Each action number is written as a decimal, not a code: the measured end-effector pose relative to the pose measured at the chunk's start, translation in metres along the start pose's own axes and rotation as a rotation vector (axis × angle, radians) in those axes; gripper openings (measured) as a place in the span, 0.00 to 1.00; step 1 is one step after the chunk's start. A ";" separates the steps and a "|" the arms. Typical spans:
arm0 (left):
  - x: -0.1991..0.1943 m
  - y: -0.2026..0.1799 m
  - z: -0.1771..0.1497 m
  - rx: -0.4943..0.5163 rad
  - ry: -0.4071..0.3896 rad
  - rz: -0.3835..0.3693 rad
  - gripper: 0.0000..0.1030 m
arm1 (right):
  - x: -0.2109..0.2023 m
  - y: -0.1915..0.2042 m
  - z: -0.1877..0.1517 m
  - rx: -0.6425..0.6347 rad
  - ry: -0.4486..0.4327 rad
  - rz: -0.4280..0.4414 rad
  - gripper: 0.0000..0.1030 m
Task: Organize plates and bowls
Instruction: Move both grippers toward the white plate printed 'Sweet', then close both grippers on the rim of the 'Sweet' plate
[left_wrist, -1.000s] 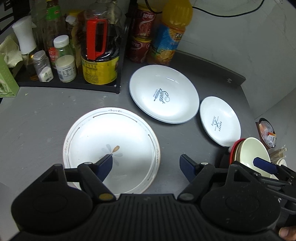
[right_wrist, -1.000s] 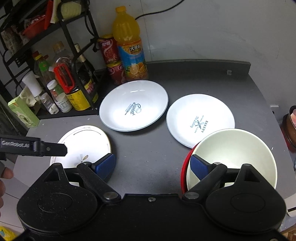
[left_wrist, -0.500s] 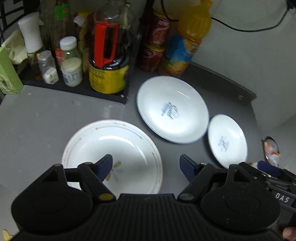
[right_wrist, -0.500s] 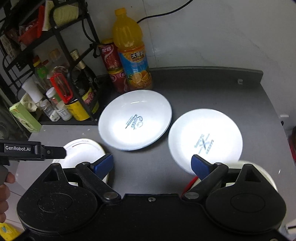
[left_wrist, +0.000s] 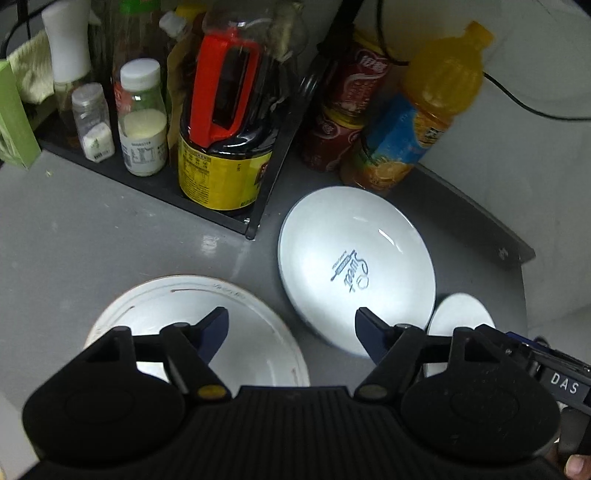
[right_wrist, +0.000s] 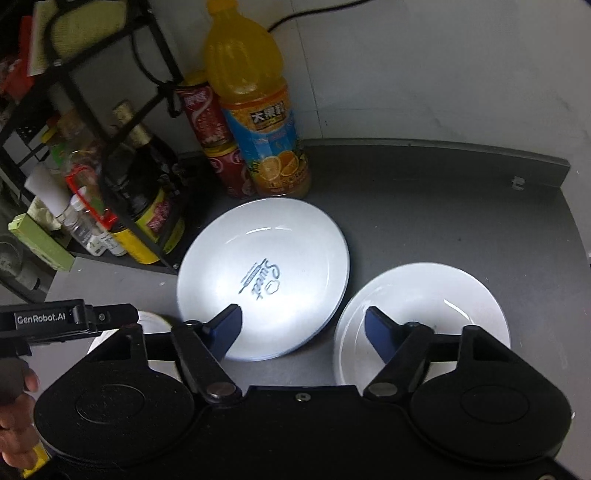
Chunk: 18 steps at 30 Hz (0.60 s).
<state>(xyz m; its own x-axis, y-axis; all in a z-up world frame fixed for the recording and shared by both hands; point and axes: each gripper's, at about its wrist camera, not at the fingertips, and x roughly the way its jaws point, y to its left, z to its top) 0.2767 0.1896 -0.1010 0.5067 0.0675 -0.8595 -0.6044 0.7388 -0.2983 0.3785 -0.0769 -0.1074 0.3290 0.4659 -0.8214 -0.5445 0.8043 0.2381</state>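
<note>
Both grippers have pulled back and up; bowl stack gone from view. Left gripper (left_wrist: 291, 326) empty, jaws spread, over rimmed plate (left_wrist: 258, 332). Right gripper (right_wrist: 303, 325) empty, spread, between "Sweet" plate (right_wrist: 295, 258) far-left and small plate (right_wrist: 443, 291) just right, nearer.

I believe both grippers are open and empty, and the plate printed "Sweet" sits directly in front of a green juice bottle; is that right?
Not quite: the juice bottle behind the "Sweet" plate is orange, as the right wrist view shows. The rest holds: the left gripper and right gripper are open and empty.
</note>
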 end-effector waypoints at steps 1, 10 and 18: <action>0.005 0.000 0.002 -0.013 -0.004 -0.004 0.72 | 0.005 -0.002 0.004 -0.002 0.009 -0.001 0.63; 0.044 0.001 0.021 -0.058 -0.004 -0.019 0.52 | 0.054 -0.015 0.036 0.005 0.053 -0.013 0.46; 0.075 0.007 0.030 -0.102 0.026 -0.020 0.41 | 0.092 -0.019 0.038 -0.007 0.107 -0.046 0.42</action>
<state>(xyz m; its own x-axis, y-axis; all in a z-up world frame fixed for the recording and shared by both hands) 0.3290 0.2198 -0.1548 0.5037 0.0349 -0.8632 -0.6543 0.6679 -0.3548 0.4486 -0.0349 -0.1676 0.2692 0.3864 -0.8822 -0.5366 0.8208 0.1958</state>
